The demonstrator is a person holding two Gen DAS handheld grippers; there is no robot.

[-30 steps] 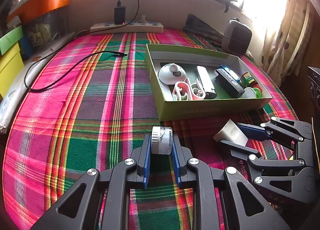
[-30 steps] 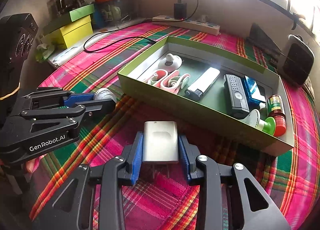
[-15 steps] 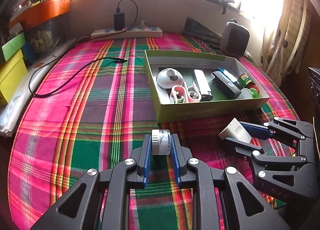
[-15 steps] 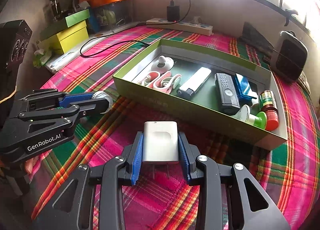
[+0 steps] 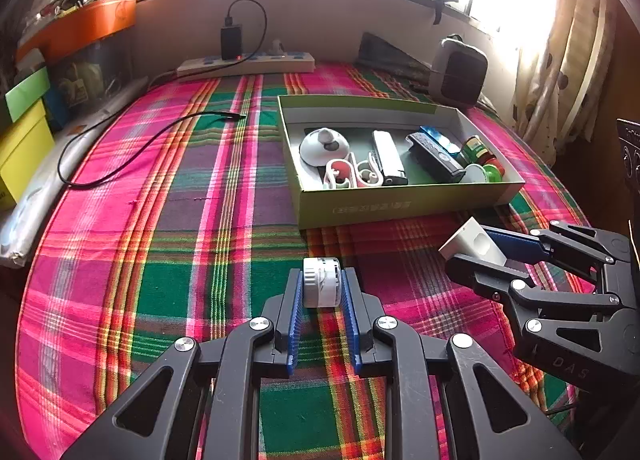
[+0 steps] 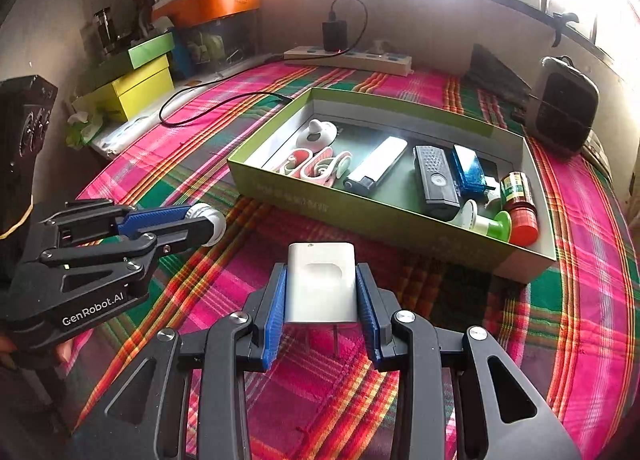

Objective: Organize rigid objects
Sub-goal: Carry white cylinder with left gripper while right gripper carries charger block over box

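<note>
- Nearest to us, the left gripper (image 5: 321, 296) has its blue-padded fingers clamped on a small white round plastic dial-like cylinder (image 5: 321, 281), pinched on its flat ends so it can't roll out, carried above the pink and green plaid cloth (image 5: 160, 220).
- Off to the right, the right gripper (image 6: 321, 292) squeezes a white rectangular plug-in charger block (image 6: 321, 280) by its two broad sides, prongs pointing back towards the handle, out of harm's way.
- Both loads hang short of the near wall of the shallow green cardboard box (image 6: 384, 220), likely lined up for a drop inside.
- In the box, left to right: a white domed piece (image 5: 324, 146), pink-and-white clips (image 5: 352, 174), a white-and-black lighter-shaped bar (image 5: 389, 158), a black remote (image 5: 434, 156), a blue item, and a red-capped little jar (image 6: 520, 204). Free floor seems to lie towards the far wall, though glare makes that hard to judge.
- Farther back, a loose black cable (image 5: 132, 152) and a white power strip (image 5: 248, 64) sit well apart from the box.
</note>
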